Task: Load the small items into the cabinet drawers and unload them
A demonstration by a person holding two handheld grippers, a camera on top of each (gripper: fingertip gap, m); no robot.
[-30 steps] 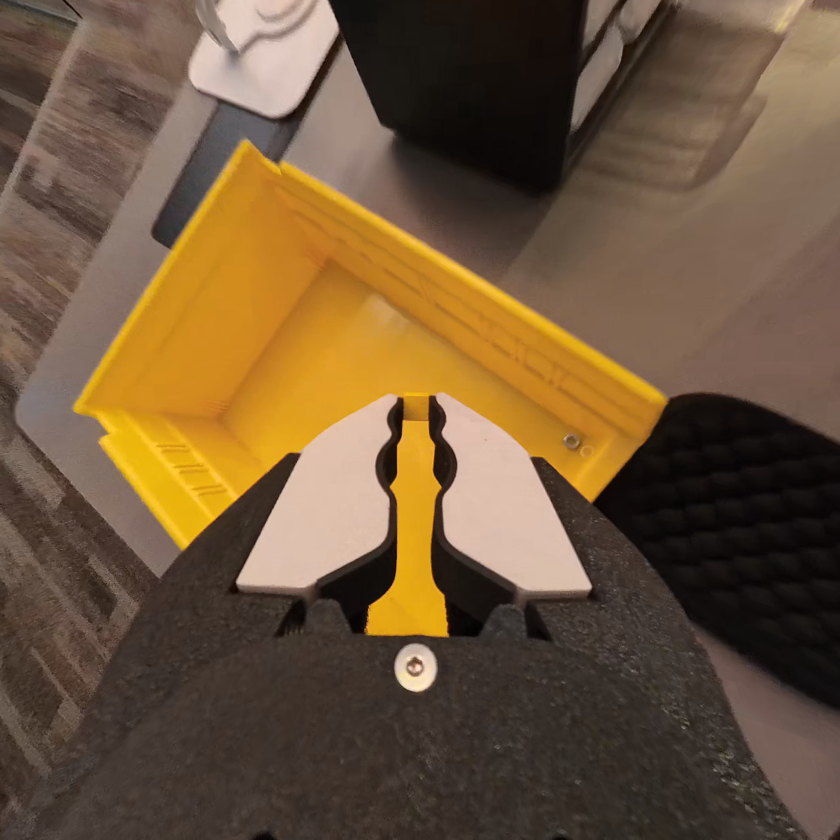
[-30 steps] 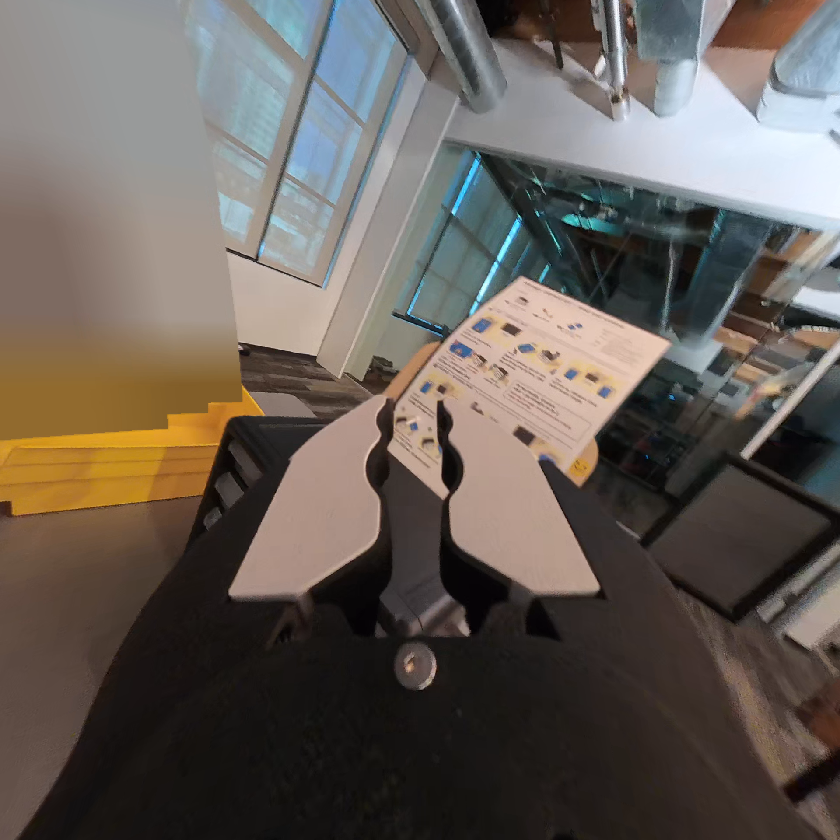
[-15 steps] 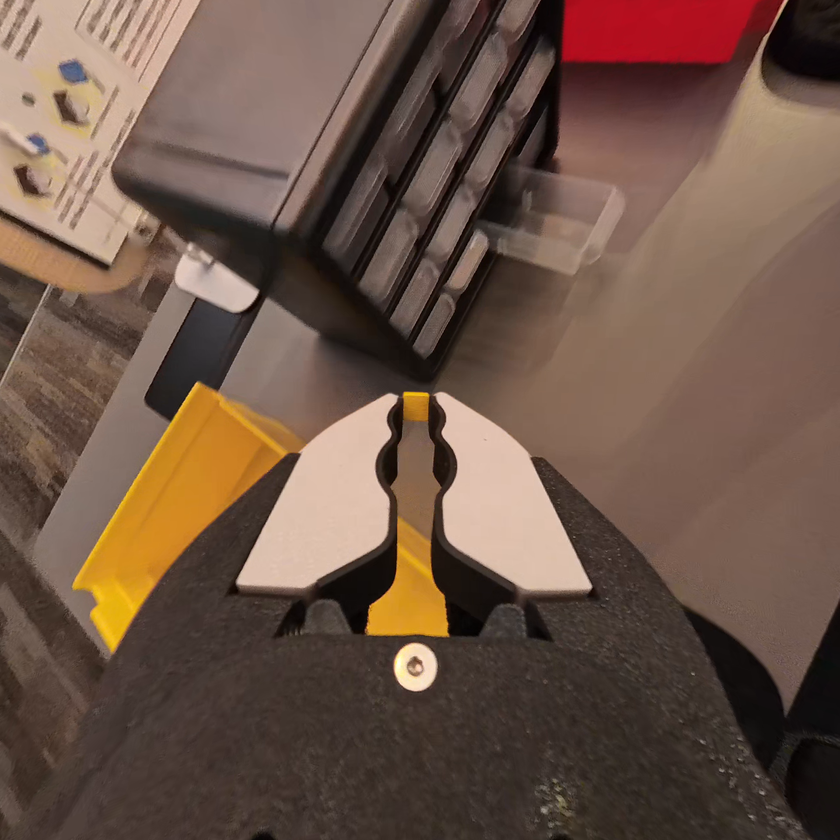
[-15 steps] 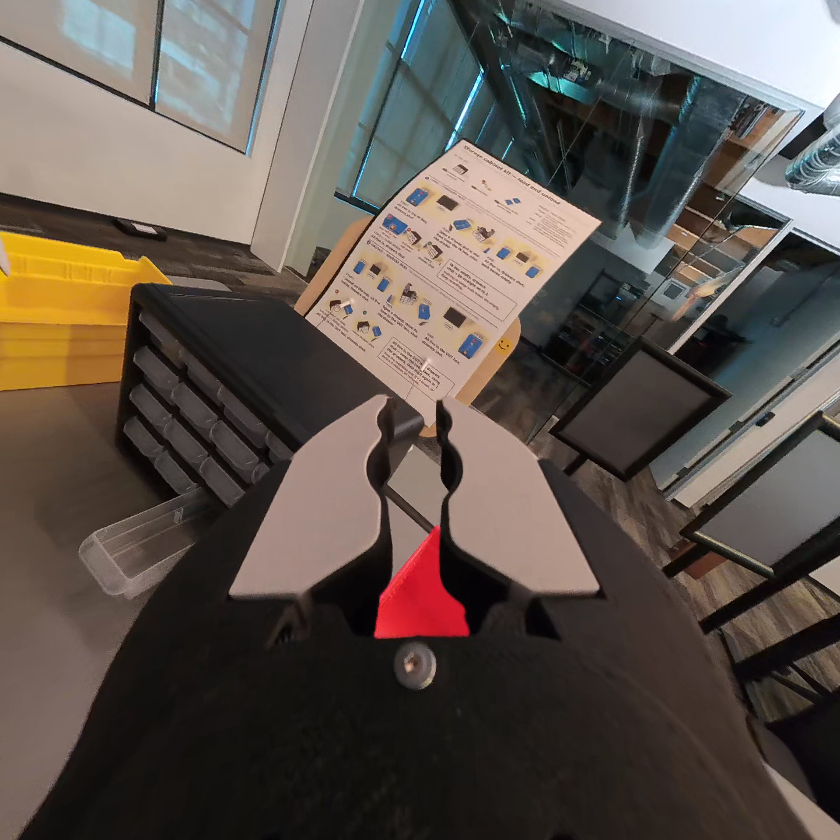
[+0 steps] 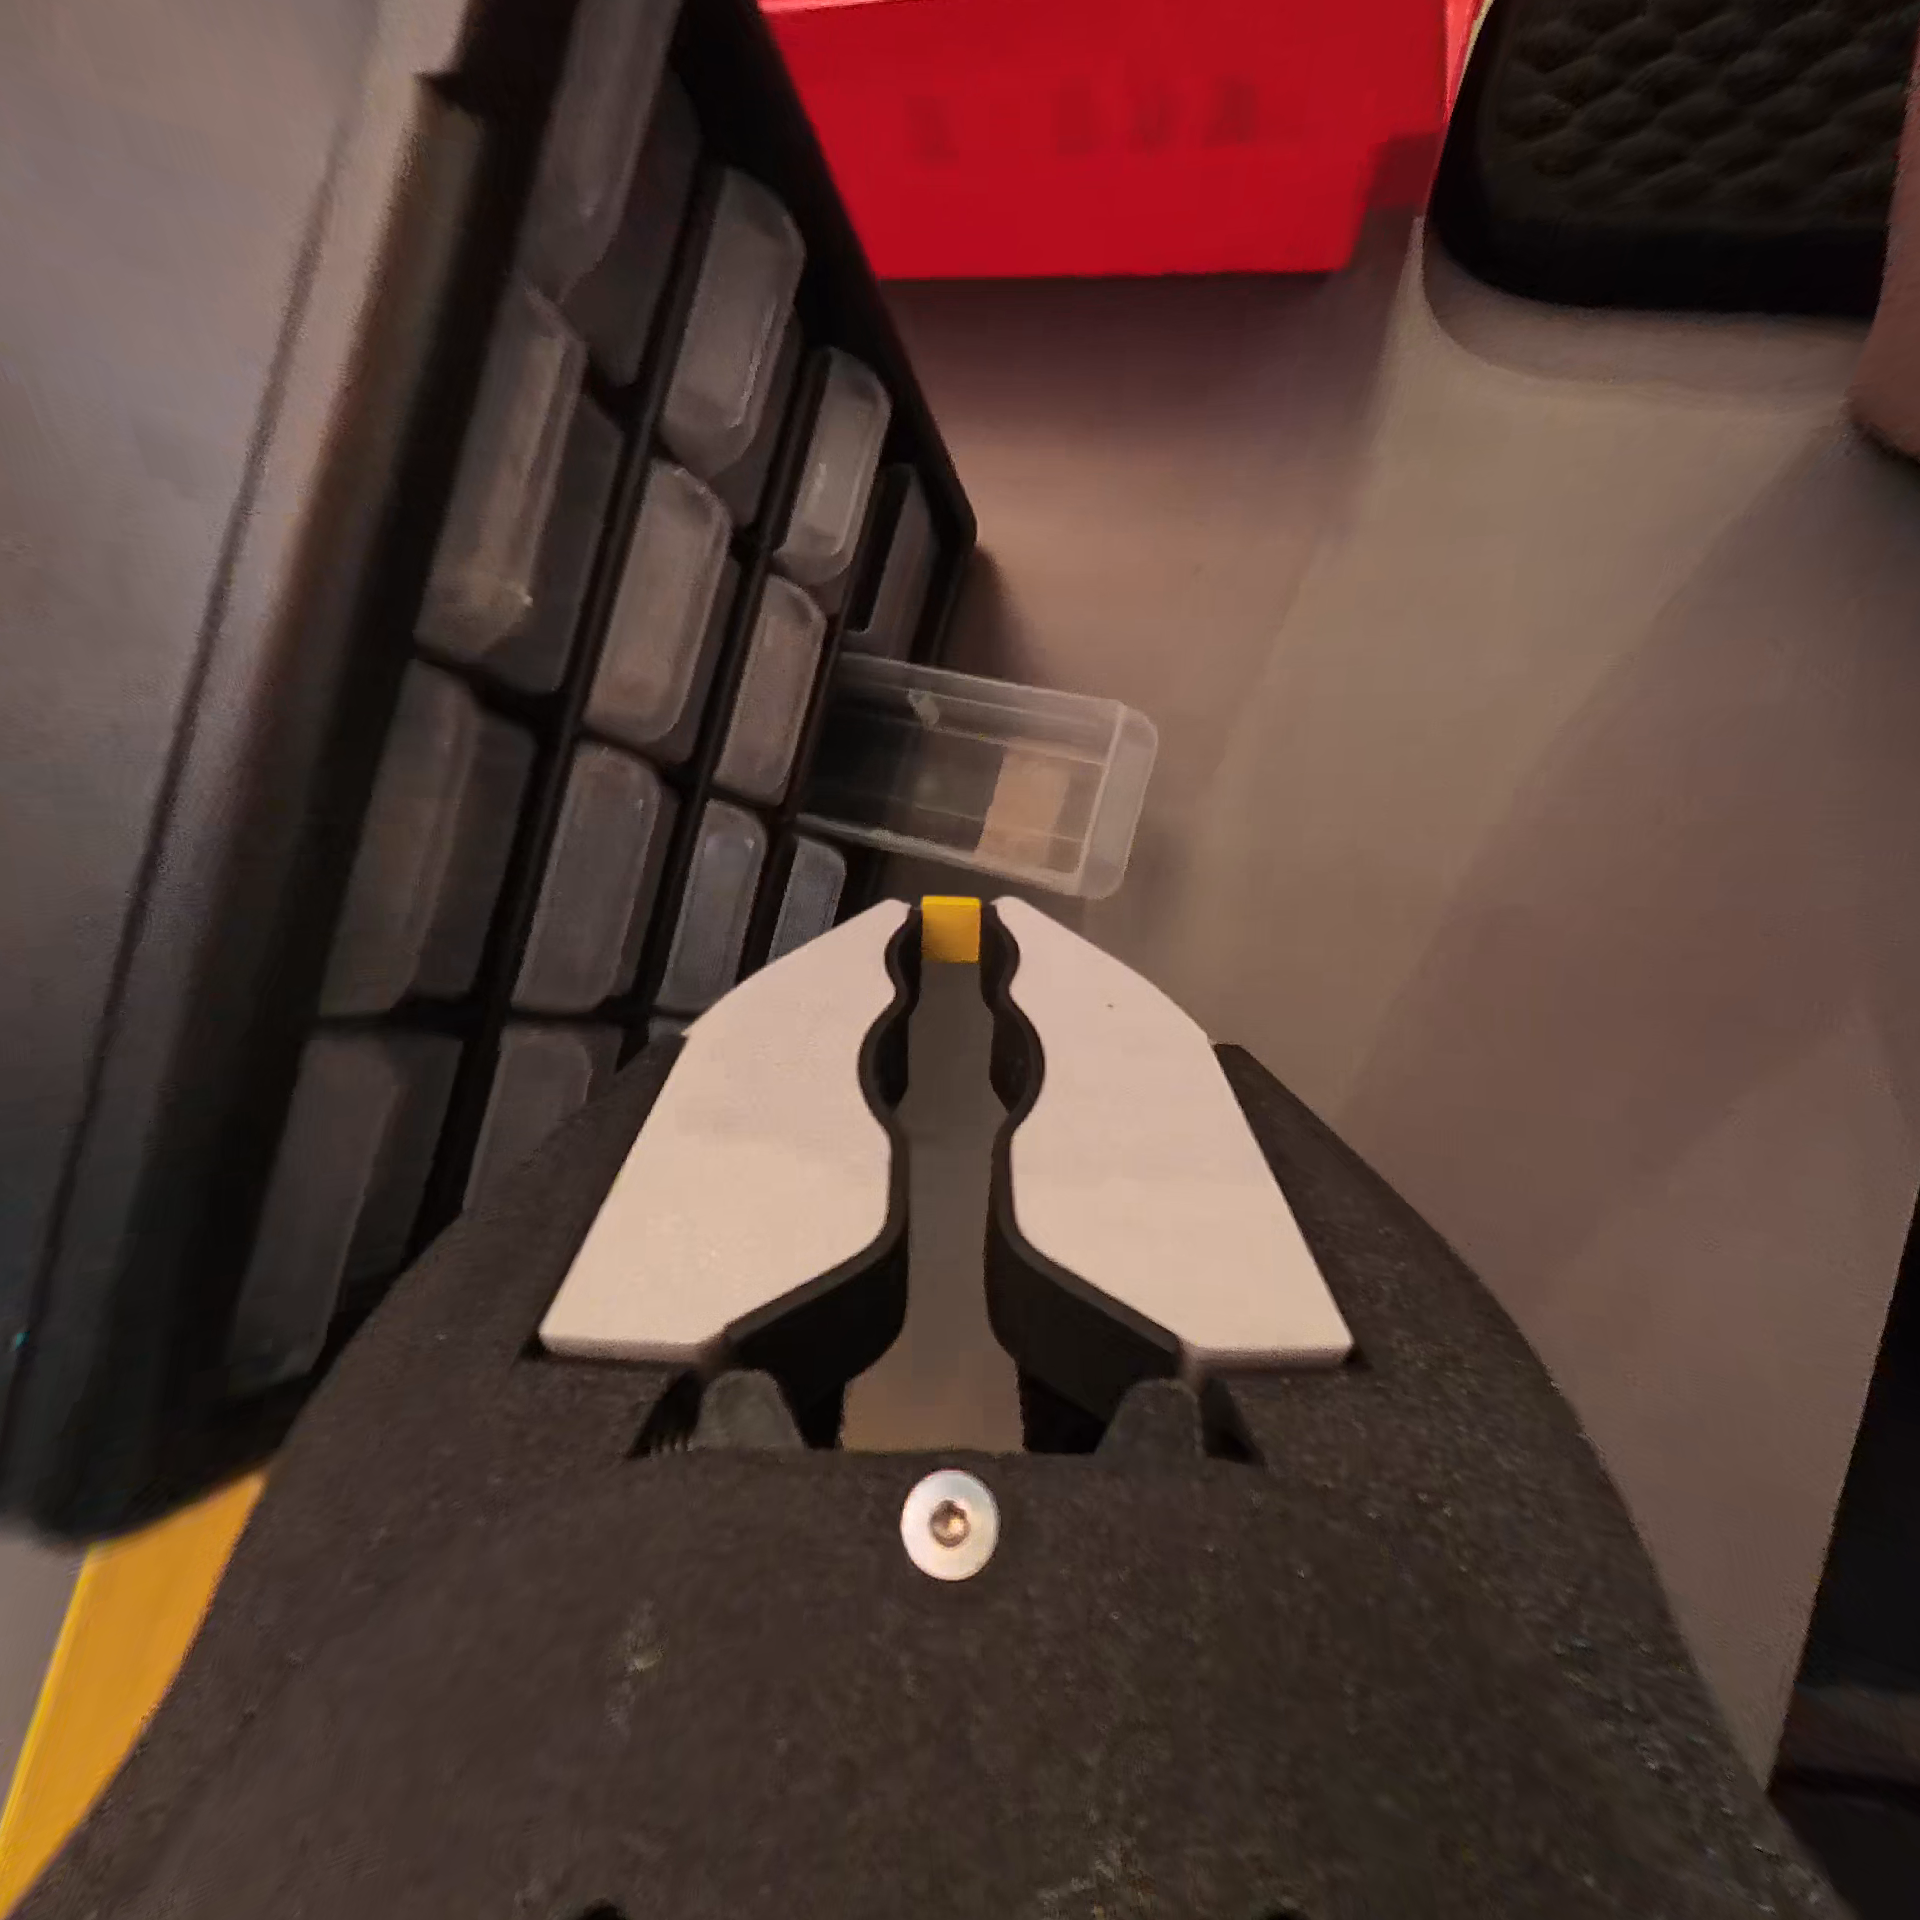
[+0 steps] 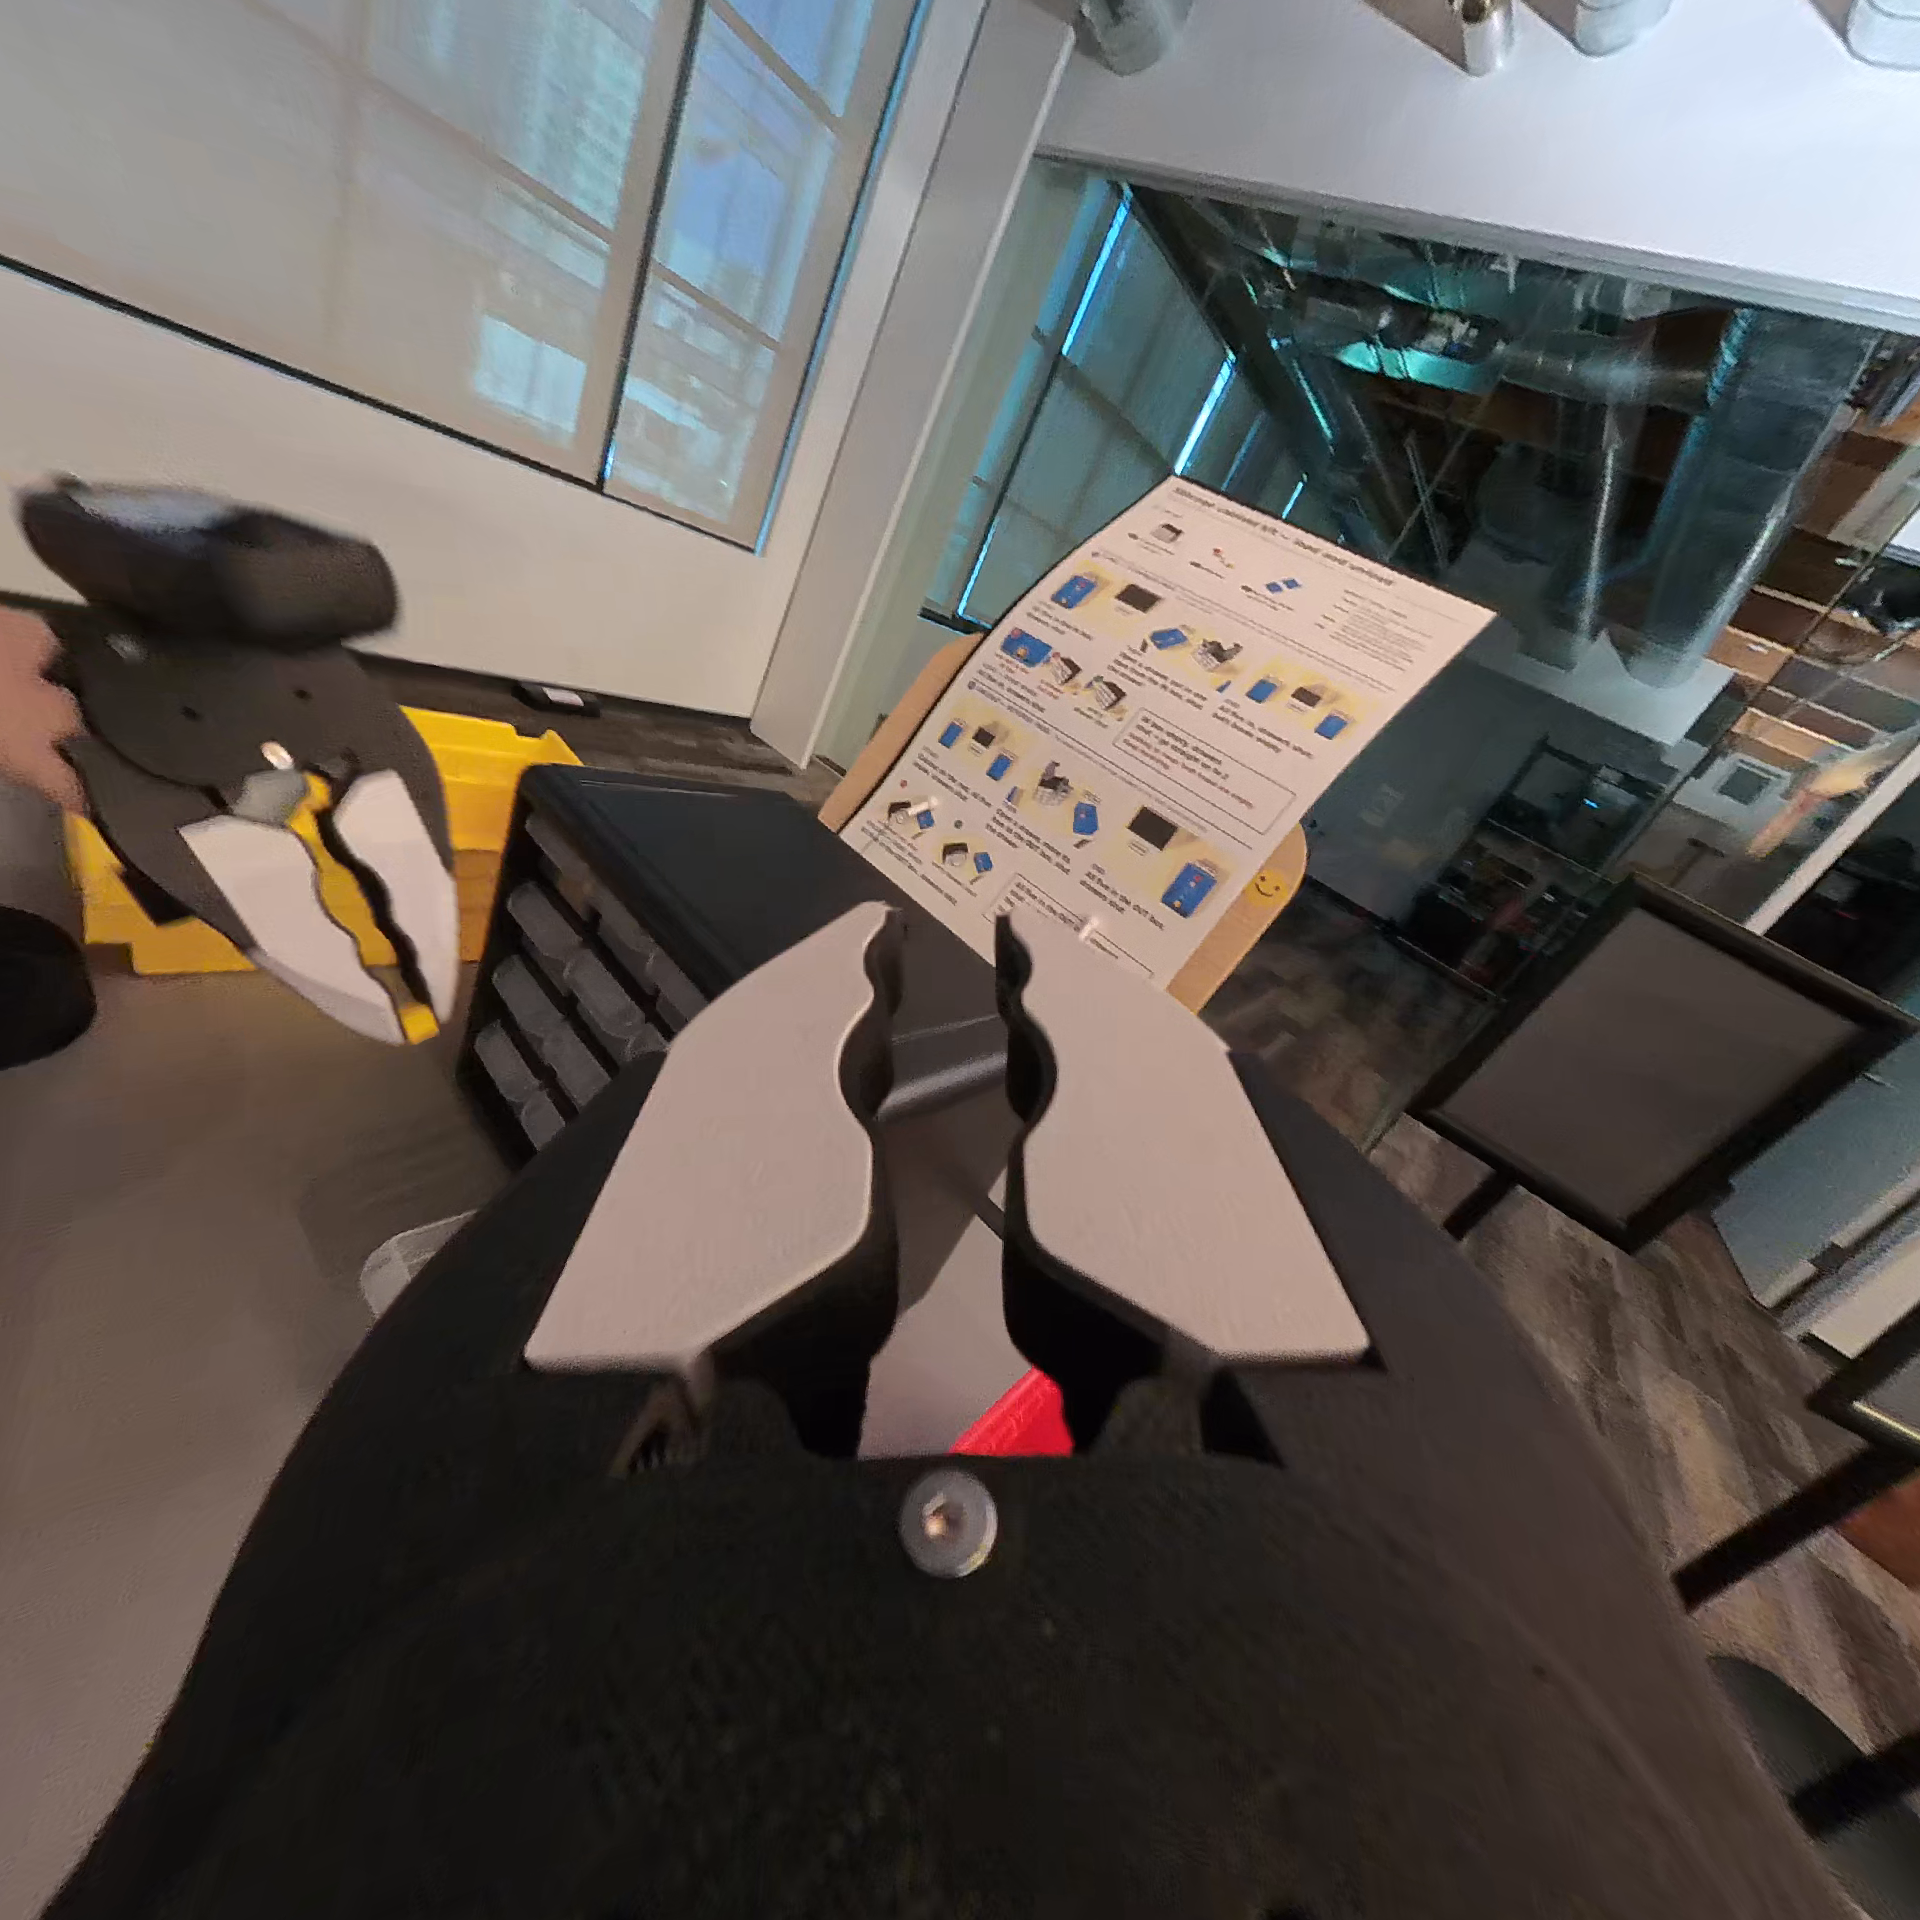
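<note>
Grey bench (image 5: 1455,935) carries the black drawer cabinet (image 5: 312,520), red bin (image 5: 1101,135) behind it, yellow bin (image 6: 488,779) on the far side. One clear drawer (image 5: 987,779) in the cabinet's lower rows is pulled out over the bench, the rest look seated; can't tell what's already in it, the clear plastic is blurred. Left tool (image 5: 951,920) has its fingers clamped on a small yellow block (image 5: 951,928) right at the tips, sitting just short of the open drawer's near side. Judgement: the step is load, dropping the block into that drawer. To do it well: bring the tips over the drawer's open top, not its side wall, and centre along its length since it's narrow. Get low before parting the fingers so the block doesn't bounce out. Don't press on the drawer; it's cantilevered and light, likely tips or slides. Grip is only at the tips, so avoid quick wrist turns. Right tool (image 6: 948,930) is held above the cabinet, fingers slightly apart, holding nothing; it could steady the drawer or push it shut afterwards.
</note>
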